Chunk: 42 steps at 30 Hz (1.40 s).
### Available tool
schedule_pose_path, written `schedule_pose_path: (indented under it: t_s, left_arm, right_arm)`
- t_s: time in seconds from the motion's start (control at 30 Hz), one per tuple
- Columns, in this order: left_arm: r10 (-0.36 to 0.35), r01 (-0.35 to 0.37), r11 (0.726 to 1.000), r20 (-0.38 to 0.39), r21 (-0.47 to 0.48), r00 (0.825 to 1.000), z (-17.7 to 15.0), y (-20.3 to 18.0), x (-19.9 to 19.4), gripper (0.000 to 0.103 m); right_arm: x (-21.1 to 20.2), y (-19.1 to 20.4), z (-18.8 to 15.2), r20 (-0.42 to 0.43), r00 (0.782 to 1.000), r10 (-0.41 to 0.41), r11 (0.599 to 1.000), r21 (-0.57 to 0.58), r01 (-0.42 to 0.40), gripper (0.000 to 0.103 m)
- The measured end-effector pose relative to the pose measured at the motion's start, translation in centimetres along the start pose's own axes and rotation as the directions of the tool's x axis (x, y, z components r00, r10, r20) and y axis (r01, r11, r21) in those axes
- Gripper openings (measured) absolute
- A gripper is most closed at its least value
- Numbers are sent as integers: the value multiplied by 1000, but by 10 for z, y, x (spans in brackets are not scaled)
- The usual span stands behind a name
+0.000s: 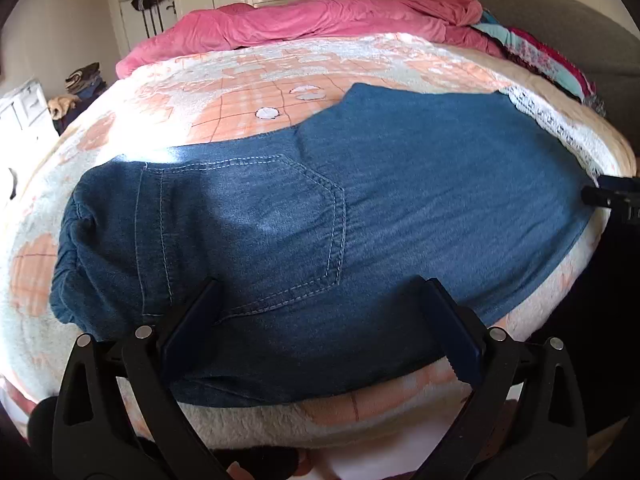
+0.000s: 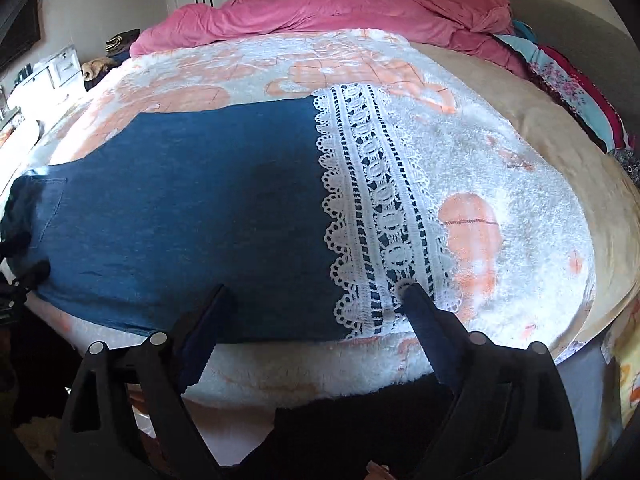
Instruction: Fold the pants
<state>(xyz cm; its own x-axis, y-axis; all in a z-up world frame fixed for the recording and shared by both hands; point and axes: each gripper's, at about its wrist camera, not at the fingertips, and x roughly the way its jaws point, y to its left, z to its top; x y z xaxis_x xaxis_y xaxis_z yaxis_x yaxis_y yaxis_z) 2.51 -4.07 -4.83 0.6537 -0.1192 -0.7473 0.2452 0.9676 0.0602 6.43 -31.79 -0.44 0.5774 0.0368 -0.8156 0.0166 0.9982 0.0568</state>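
Note:
Blue denim pants (image 1: 280, 216) lie flat across the near edge of the bed, folded leg on leg. The waist end with its stitched back pocket (image 1: 280, 232) is at the left. The leg end carries a white lace hem (image 2: 376, 208), which is at the right. My left gripper (image 1: 320, 284) is open over the near edge of the seat, below the pocket. My right gripper (image 2: 316, 292) is open over the near edge of the leg end; its right fingertip (image 2: 412, 292) rests on the lace. Neither holds cloth.
The pants lie on a fluffy white and peach blanket (image 2: 500, 168). A crumpled pink duvet (image 1: 304, 20) lies along the far side, and colourful folded cloth (image 1: 548, 60) at the far right. A grey headboard (image 1: 560, 12) stands behind. Drawers and piled clothes (image 1: 80, 84) are at the far left.

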Motion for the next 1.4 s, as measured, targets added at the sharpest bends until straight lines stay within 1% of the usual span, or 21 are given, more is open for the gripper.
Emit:
schedule_pose_path:
  t_s: [0.1, 0.23, 0.33, 0.4, 0.47, 0.53, 0.63, 0.77, 0.93, 1.0, 1.03, 1.13, 1.2, 1.4]
  left_arm:
    - [6, -6, 1000, 3, 6, 1000, -1, 0, 4, 93]
    - [-4, 4, 1000, 9, 0, 1000, -2, 3, 4, 93]
    - [-2, 2, 1000, 22, -3, 1000, -2, 2, -1, 93]
    - [-20, 22, 1000, 48, -22, 999, 2, 3, -12, 93]
    - [-34, 37, 999, 89, -36, 995, 7, 5, -26, 93]
    - [-37, 42, 998, 120, -40, 992, 13, 6, -39, 93]
    - [-42, 49, 998, 139, -48, 989, 17, 7, -50, 93]
    - [-56, 65, 995, 129, -69, 990, 21, 7, -55, 93]
    - [-62, 69, 996, 127, -51, 990, 25, -3, -58, 93]
    - [-77, 83, 996, 121, -44, 990, 28, -8, -56, 93]
    - [-87, 93, 995, 118, -42, 989, 30, -11, -55, 93]
    - [-121, 124, 992, 114, -26, 986, 39, -21, -51, 93]
    - [-141, 143, 990, 112, -7, 984, 48, -31, -46, 93]
    - [-202, 198, 979, 84, 57, 976, 79, -64, -26, 93]
  right_arm:
    - [5, 6, -1, -10, 1000, -28, 999, -25, 28, 88]
    - [5, 2, 0, -9, 1000, -7, 1000, -11, 7, 89]
    - [2, 4, -2, 0, 1000, -11, 1000, -16, 11, 89]
    - [-5, 3, -1, 29, 1000, -2, 1000, -1, 2, 89]
    - [-20, -1, 0, 86, 995, 42, 998, 47, -46, 89]
    - [-27, -3, 1, 110, 993, 50, 996, 62, -57, 89]
    - [-33, -5, 4, 119, 991, 54, 995, 74, -63, 89]
    - [-38, -6, 5, 131, 989, 74, 992, 91, -87, 89]
    - [-47, -7, 3, 159, 983, 88, 989, 101, -105, 89]
    - [-50, -11, 3, 171, 981, 87, 988, 115, -108, 89]
    - [-51, -14, 2, 175, 981, 82, 987, 123, -104, 89]
    - [-52, -23, 1, 180, 983, 28, 989, 141, -54, 89]
    - [-50, -32, -1, 177, 984, 24, 984, 171, -55, 89]
    - [-37, -60, -11, 144, 988, 54, 951, 295, -95, 89]
